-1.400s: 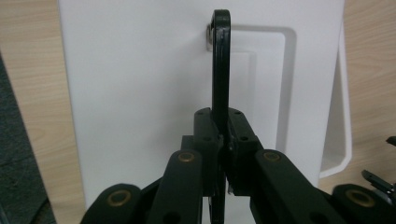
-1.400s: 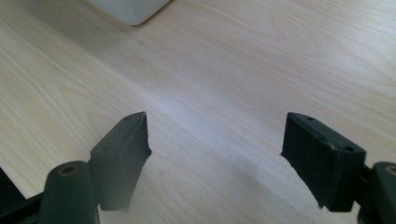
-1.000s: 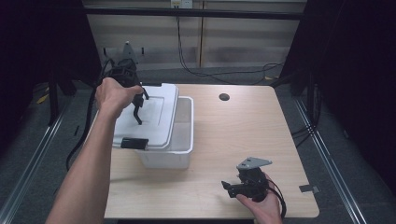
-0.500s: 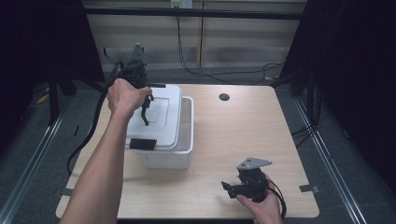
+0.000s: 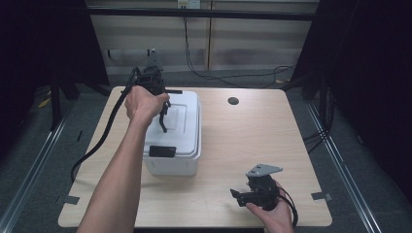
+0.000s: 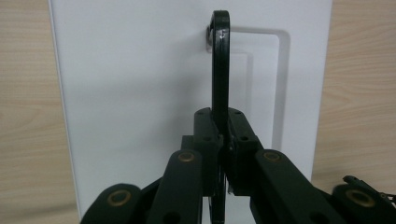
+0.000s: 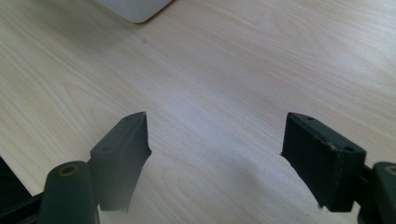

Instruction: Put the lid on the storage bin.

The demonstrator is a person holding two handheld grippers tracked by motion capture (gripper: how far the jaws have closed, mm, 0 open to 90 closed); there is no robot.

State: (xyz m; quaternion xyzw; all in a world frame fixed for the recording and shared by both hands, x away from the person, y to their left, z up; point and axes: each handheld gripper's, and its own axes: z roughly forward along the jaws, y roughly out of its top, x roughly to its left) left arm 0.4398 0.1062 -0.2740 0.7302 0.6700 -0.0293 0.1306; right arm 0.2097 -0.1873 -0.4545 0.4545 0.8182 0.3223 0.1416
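Note:
A white box (image 5: 172, 165) stands on the left half of the table, with its white lid (image 5: 183, 114) lying over it. My left gripper (image 5: 163, 110) hangs over the lid, pointing down, shut on the lid's thin black handle (image 5: 163, 124). In the left gripper view the handle (image 6: 220, 70) runs up from between the pads of my left gripper (image 6: 223, 135) to a pivot on the lid (image 6: 130, 93). My right gripper (image 5: 240, 194) rests near the table's front right, open. In the right gripper view its jaws (image 7: 215, 140) stand wide apart over bare wood.
The wooden table (image 5: 252, 141) has a dark round hole (image 5: 233, 101) at the back. A black clip (image 5: 162, 151) sits on the lid's near edge. A corner of the white box (image 7: 133, 9) shows far off in the right gripper view. Dark floor surrounds the table.
My left hand has carried the lid to the right and a little down, from hanging off the box's left side to lying square over the box. The right gripper has kept still.

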